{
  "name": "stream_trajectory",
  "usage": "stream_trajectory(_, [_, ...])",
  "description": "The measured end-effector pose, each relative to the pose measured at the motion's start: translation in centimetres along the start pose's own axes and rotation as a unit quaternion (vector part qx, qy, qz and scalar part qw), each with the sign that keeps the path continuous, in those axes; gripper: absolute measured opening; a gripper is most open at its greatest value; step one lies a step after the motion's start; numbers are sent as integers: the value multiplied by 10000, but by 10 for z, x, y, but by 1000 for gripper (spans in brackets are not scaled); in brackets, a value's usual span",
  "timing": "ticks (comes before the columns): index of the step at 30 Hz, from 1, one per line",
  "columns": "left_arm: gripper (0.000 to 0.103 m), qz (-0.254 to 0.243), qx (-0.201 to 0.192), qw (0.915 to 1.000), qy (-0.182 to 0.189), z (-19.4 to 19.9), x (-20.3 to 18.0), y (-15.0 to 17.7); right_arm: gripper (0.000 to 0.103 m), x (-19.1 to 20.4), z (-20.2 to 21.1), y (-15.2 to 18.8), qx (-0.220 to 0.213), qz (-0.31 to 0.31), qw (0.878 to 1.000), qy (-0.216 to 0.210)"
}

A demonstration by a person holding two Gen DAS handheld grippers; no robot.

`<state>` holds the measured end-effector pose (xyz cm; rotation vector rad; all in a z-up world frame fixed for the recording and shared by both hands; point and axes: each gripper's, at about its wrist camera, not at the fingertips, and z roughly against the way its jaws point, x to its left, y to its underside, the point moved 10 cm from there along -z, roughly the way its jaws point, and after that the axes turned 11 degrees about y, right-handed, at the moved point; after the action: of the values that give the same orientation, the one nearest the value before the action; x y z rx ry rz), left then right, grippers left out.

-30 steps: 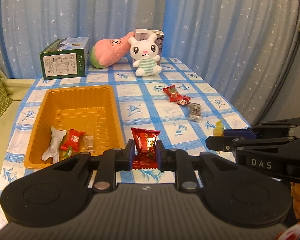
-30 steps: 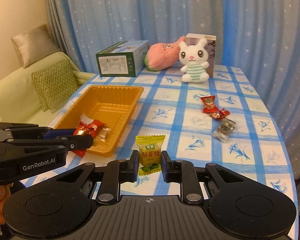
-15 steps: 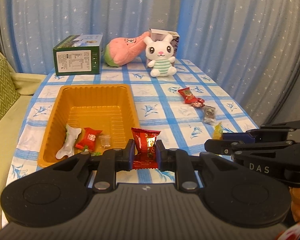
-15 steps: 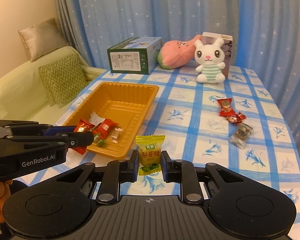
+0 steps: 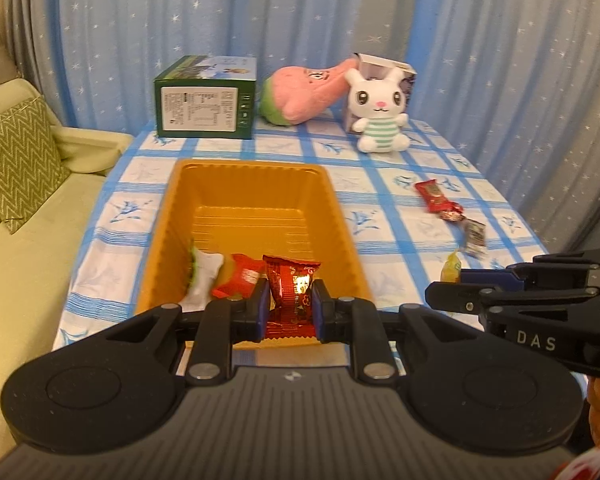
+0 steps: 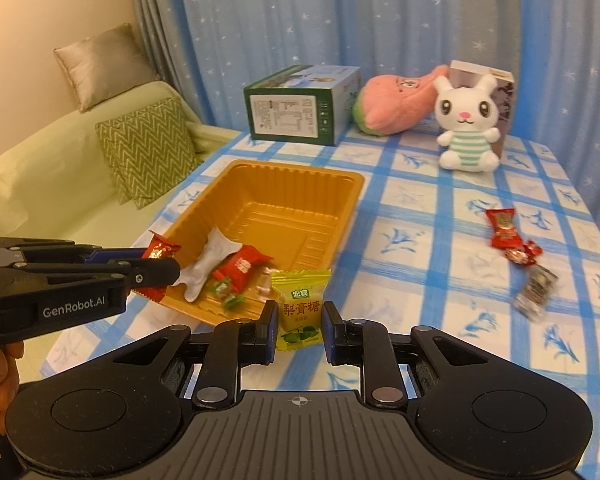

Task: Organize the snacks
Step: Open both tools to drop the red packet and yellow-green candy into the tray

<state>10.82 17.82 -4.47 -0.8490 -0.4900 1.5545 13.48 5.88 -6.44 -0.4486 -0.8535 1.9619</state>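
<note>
Orange tray (image 5: 342, 216) sits below the left gripper (image 5: 287, 308), clamped on a red packet (image 5: 290, 292); only the right view reveals the right gripper (image 6: 302, 330) pinching a yellow candy (image 6: 300, 308).

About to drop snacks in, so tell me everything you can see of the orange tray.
The orange tray is a rectangular, glossy thin-plastic tub with sloped fluted walls, a rolled rim and a ribbed floor. It sits flat on the blue checked tablecloth, in front of the green box. Its far half is bare; at the near end lie a white wrapper, a red packet, a green-wrapped candy and a clear one.
</note>
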Motion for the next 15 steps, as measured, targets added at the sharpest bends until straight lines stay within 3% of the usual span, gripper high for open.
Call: stream_trajectory(15, [19, 38, 196, 9998, -39, -29, 32, -7, 23, 16, -40, -16, 130, -19, 9998, -148])
